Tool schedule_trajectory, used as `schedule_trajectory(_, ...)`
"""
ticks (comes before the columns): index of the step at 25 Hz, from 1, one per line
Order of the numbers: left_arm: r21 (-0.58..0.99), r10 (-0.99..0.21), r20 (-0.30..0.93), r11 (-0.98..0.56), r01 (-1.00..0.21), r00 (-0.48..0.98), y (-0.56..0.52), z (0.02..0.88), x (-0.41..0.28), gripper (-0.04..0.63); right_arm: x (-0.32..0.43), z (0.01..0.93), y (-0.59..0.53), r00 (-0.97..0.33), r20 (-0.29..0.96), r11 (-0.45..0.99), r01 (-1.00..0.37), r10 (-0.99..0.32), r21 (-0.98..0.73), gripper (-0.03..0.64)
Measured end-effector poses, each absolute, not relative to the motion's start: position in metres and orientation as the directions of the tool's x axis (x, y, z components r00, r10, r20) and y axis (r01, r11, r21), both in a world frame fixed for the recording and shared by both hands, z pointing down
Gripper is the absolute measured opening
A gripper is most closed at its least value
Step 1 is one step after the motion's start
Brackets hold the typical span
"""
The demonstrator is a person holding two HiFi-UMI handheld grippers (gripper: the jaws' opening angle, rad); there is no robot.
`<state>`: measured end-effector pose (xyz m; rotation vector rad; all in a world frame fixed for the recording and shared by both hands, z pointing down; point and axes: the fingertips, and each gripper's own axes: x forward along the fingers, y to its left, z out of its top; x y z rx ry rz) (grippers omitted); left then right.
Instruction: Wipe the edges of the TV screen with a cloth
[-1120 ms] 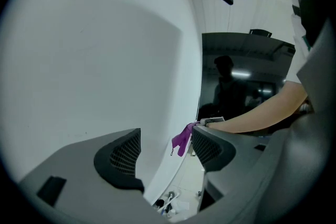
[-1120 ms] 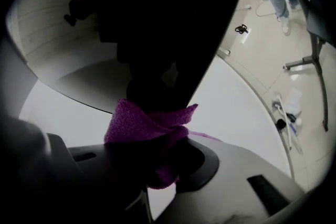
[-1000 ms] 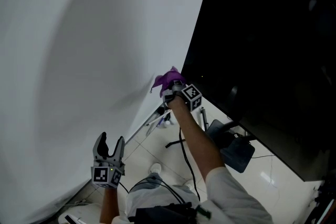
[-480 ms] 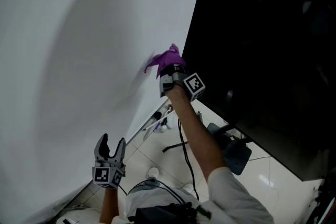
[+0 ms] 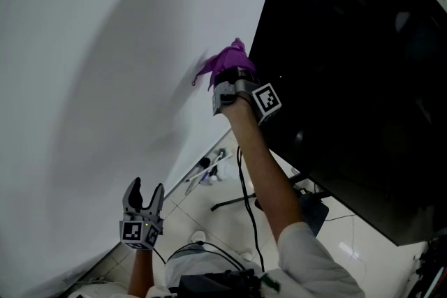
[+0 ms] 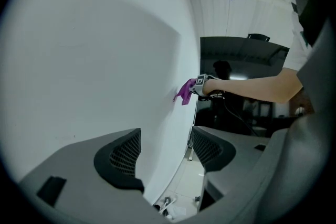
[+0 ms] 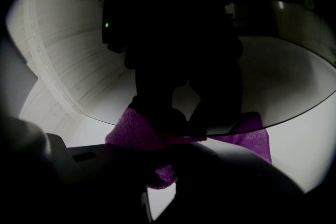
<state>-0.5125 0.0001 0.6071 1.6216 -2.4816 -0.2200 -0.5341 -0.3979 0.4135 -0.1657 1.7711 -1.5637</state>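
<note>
Cloth (image 5: 227, 63) touches TV screen (image 5: 349, 45) edge beside white wall (image 5: 105, 31), above tiled floor (image 5: 185, 211).

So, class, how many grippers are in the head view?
2. The left gripper hangs low by the wall, jaws apart, empty. The right gripper is raised, holding the cloth at the TV's edge.

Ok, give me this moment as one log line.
step: edge wipe | right gripper: shut on purple cloth, cloth at TV screen edge nearest wall | left gripper: open, empty, held low

Tiled floor (image 5: 183, 214), black stand leg (image 5: 230, 203), small clutter (image 5: 207, 168)
</note>
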Motion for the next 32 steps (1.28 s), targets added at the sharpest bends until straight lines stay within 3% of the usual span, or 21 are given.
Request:
schedule_trajectory(12,0.219,-0.917,0.055,0.396,-0.892,-0.394,0.002,0.608,-0.525,0.305,-0.531,0.283,-0.394,-0.602,-0.589,0.291,0.523,-0.540,-0.801,0.057)
schedule_trajectory(32,0.225,-0.935,-0.005,0.345,-0.911,-0.355,-0.019,0.585,-0.539,0.305,-0.536,0.103,-0.391,-0.563,-0.685,0.455,0.513,-0.461,-0.728,0.057)
